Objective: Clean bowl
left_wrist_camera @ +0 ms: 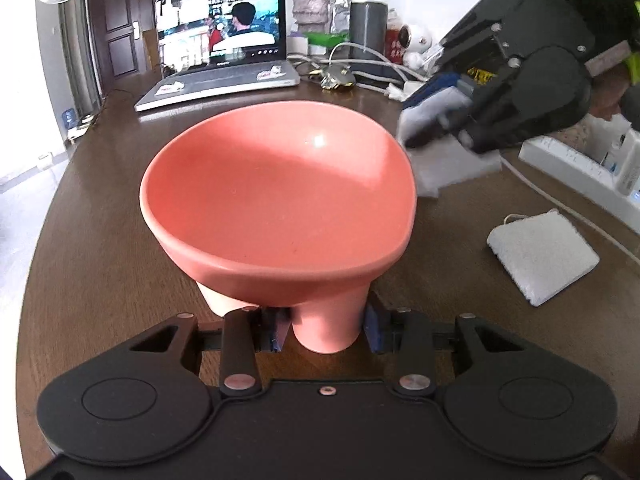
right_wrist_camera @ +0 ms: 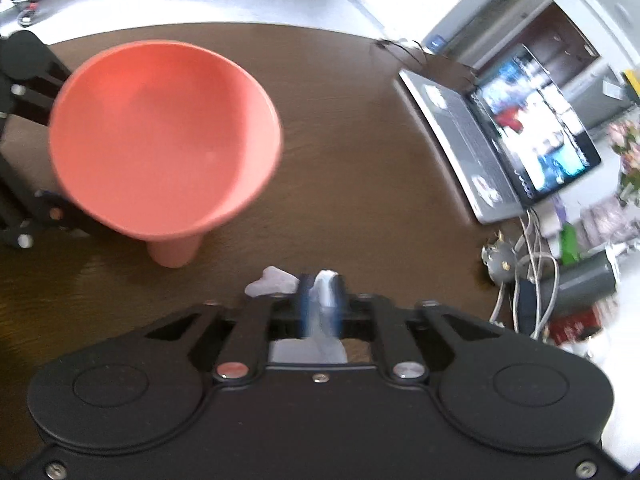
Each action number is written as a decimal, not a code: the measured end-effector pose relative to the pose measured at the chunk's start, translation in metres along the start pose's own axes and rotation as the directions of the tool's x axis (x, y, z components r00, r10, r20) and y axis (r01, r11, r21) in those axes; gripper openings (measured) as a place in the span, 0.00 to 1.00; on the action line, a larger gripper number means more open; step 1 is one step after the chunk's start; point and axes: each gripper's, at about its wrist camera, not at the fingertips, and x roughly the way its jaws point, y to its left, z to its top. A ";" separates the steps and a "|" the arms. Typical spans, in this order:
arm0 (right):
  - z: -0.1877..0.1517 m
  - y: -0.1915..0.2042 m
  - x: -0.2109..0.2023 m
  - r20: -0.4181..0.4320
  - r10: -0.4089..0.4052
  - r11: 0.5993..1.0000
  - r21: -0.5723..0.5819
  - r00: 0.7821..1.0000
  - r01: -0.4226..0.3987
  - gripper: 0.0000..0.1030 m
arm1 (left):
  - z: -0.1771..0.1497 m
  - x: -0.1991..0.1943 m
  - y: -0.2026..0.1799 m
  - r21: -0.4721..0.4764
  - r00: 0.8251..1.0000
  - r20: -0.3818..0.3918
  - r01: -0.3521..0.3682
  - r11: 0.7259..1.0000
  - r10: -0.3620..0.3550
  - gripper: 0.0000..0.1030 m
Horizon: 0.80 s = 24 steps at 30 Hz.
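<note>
blurred: right tool, white cloth (motion smear) | hidden: bowl foot, partly

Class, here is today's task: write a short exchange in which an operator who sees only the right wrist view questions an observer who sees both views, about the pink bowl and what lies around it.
Operator: I see the pink bowl and a white wipe between the pads of the right gripper. Where does the left gripper sit on the bowl?
Observer: The left gripper has one blue pad on each side of the bowl's foot, low near the table.
Operator: Is any other cleaning cloth nearby?
Observer: Yes. A folded white pad lies on the table on the right gripper's side, apart from the bowl.
</note>
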 end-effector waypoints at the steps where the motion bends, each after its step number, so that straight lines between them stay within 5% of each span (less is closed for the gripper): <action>1: -0.002 0.001 0.001 -0.002 -0.003 1.000 0.002 1.000 0.003 0.64 | 0.001 -0.001 0.001 -0.019 1.000 -0.019 -0.009 1.000 0.009 0.54; 6: -0.016 -0.004 -0.022 -0.006 0.066 0.976 0.206 0.998 -0.063 0.72 | 0.003 -0.016 0.010 -0.125 0.993 -0.103 0.047 0.991 -0.060 0.99; 9: -0.021 -0.005 -0.042 -0.008 0.069 0.954 0.293 0.998 -0.063 0.74 | 0.006 -0.029 0.011 -0.161 0.982 -0.172 0.047 0.986 -0.075 1.00; 13: -0.020 -0.010 -0.074 0.002 -0.020 0.924 0.382 1.000 0.017 0.75 | 0.019 -0.057 0.008 -0.201 0.974 -0.227 -0.062 0.978 0.015 1.00; 18: -0.021 -0.021 -0.112 0.080 0.001 0.833 0.552 0.997 -0.045 0.79 | 0.038 -0.085 0.008 -0.336 0.979 -0.187 -0.137 0.932 0.077 1.00; 24: -0.050 0.008 -0.118 0.133 0.032 0.799 0.592 0.991 -0.105 0.84 | 0.040 -0.098 -0.021 -0.418 0.955 -0.171 -0.293 0.860 0.243 1.00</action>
